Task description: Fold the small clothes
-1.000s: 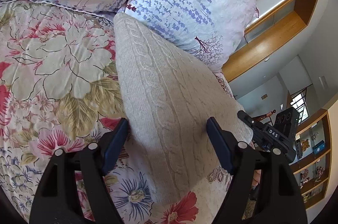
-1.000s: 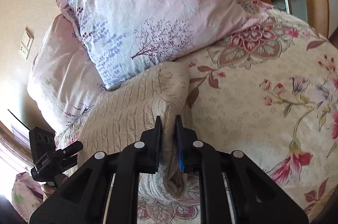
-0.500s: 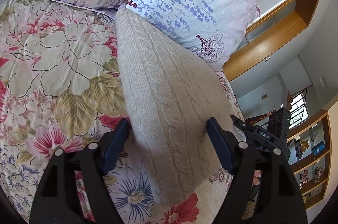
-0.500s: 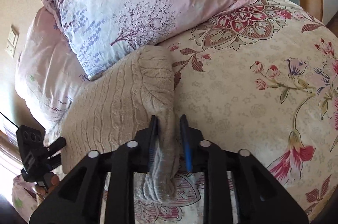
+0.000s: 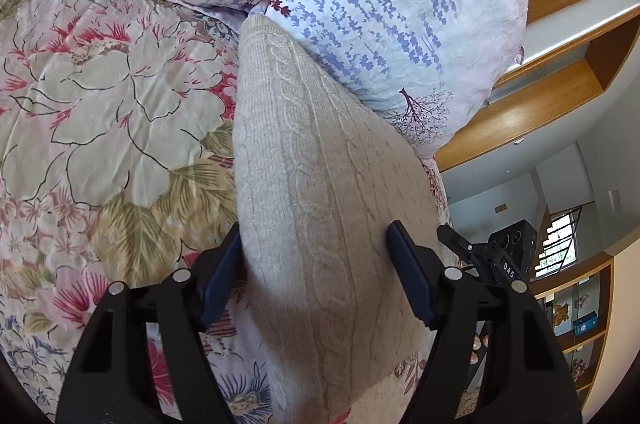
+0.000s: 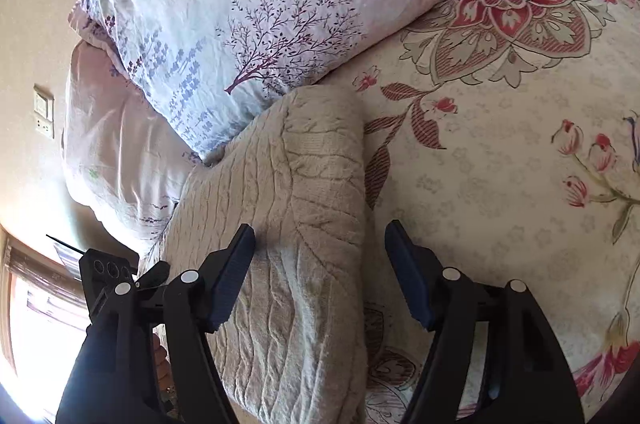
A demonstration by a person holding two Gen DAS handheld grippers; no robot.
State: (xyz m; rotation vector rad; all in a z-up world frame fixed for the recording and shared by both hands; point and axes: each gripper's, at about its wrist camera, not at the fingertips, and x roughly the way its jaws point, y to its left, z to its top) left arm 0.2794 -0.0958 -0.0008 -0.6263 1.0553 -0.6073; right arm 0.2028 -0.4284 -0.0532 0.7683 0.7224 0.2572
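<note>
Lying folded on a floral quilt (image 5: 112, 111) against two pillows (image 6: 248, 3), a cable-knit garment (image 5: 320, 207) is straddled, ungripped, by the left gripper (image 5: 316, 272); the right gripper (image 6: 320, 264), jaws just opened, holds nothing. The released fold could be sprung loose by the plush bedding. Wooden shelves (image 5: 560, 95) are seen behind.

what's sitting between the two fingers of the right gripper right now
In the right wrist view, the folded edge of the beige knit garment lies between the fingers of the right gripper, whose jaws have just been opening off it.
</note>
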